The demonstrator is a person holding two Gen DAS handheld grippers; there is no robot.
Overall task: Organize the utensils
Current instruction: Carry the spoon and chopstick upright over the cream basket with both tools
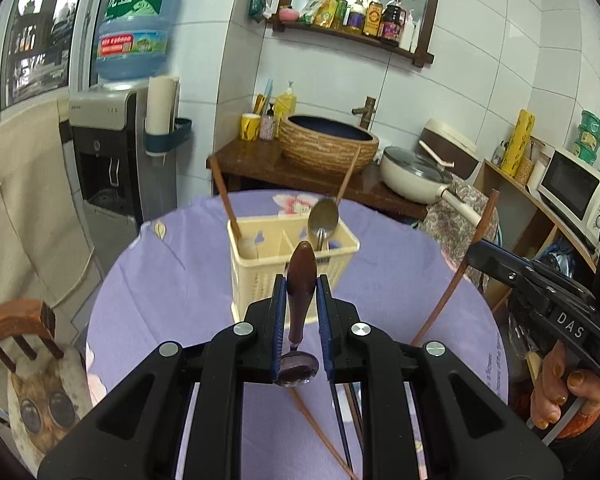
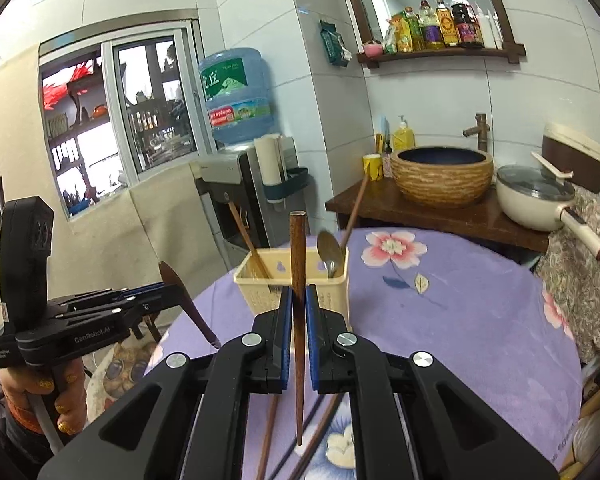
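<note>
My left gripper (image 1: 301, 286) is shut on a spoon with a dark wooden handle (image 1: 301, 276). Its bowl points back toward the camera. My right gripper (image 2: 298, 298) is shut on a brown chopstick (image 2: 297, 248) that stands nearly upright. Both hang above the purple tablecloth (image 2: 460, 320), just short of a cream utensil basket (image 1: 260, 280) (image 2: 334, 294). The basket holds a metal spoon (image 1: 323, 216), a wooden-handled utensil (image 1: 236, 220) and a chopstick (image 1: 350, 172). More chopsticks (image 1: 320, 440) lie on the cloth under the grippers. The right gripper (image 1: 540, 296) shows at the right of the left wrist view.
A water dispenser (image 1: 112, 152) stands at the back left. Behind the table is a wooden counter with a basin (image 1: 328, 142) and a lidded pan (image 1: 416, 176). A chair with a cat cushion (image 1: 40, 392) is at the left, a microwave (image 1: 572, 188) at the right.
</note>
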